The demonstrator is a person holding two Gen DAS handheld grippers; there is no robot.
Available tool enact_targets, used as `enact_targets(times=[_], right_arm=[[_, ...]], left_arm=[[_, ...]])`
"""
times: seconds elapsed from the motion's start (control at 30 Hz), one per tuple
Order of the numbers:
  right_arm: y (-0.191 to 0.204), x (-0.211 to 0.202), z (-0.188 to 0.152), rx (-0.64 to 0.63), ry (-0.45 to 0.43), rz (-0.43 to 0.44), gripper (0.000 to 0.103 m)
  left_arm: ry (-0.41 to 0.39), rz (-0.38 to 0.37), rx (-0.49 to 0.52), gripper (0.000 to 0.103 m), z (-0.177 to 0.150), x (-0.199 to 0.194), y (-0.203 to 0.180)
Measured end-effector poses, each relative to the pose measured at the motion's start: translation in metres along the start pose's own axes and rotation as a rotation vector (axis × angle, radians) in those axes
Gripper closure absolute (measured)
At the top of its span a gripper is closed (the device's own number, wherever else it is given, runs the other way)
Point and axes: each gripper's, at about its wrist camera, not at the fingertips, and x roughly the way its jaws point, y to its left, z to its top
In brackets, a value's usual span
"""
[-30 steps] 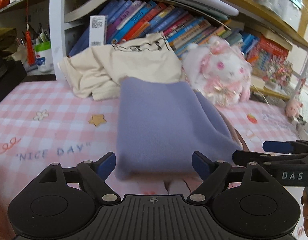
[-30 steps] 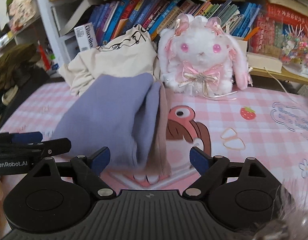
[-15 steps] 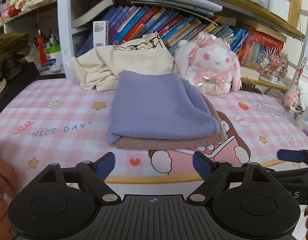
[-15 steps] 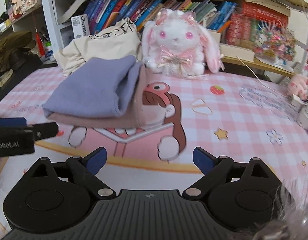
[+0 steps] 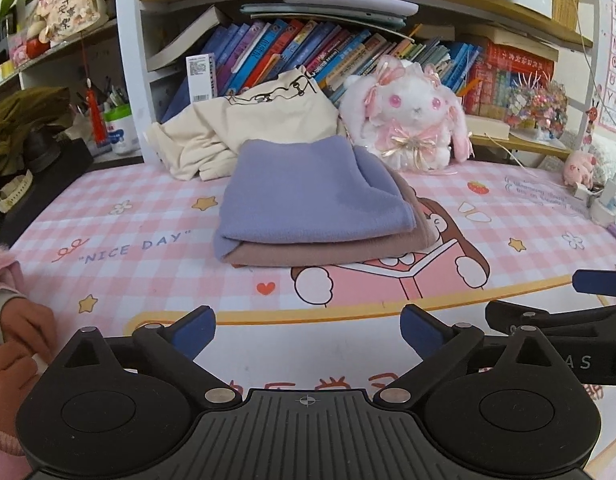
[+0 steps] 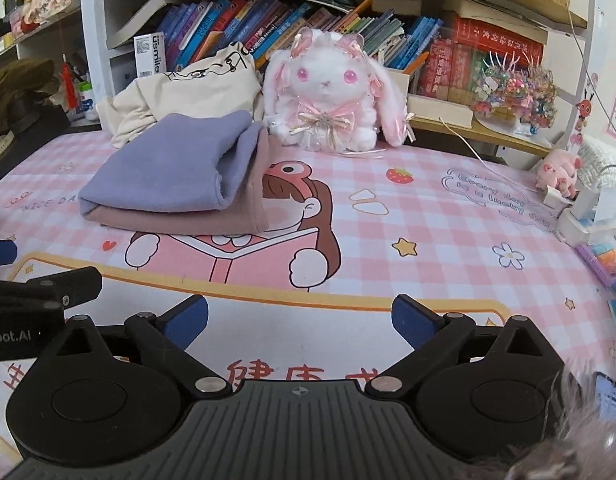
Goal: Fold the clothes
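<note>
Left gripper (image 5: 308, 324): blue-tipped fingers spread wide apart, holding nothing, hovering over the near edge of the mat.
Right gripper (image 6: 299, 320): fingers likewise spread wide and empty, just beside the left one; each appeared at the edge of the other's view.
Folded clothes: a lilac garment (image 5: 308, 192) lay folded flat on top of a folded dusty-pink garment (image 5: 340, 250), the pair forming one neat stack near the middle of the mat, well apart from both grippers.
Surface: a pink checked mat (image 5: 127, 240) printed with "NICE DAY", stars and a cartoon girl reading a book; the stack partly covered her head.
Behind the stack: a crumpled cream garment (image 5: 259, 120) was heaped against the shelf, touching the stack's far edge.
Beside that: a white and pink plush rabbit (image 6: 328, 92) sat upright to the right of the cream heap, near the stack's far right corner.
Background: a bookshelf (image 6: 235, 32) packed with leaning books.
Right edge: a small pink pig toy (image 6: 558, 170) and clutter of small items.
Left edge: a bare hand in a pink sleeve (image 5: 15, 336) rested on the mat.
</note>
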Motion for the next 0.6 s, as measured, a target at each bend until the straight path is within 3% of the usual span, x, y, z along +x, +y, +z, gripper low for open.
enact_targets(times=[0.2, 0.6], right_arm=[[0.003, -0.004, -0.002, 0.004, 0.005, 0.002, 0.002], [0.007, -0.009, -0.002, 0.011, -0.002, -0.004, 0.001]], left_arm=[[0.015, 0.049, -0.024, 0.000, 0.000, 0.002, 0.009], [0.006, 0.035, -0.044, 0.000, 0.002, -0.002, 0.017]])
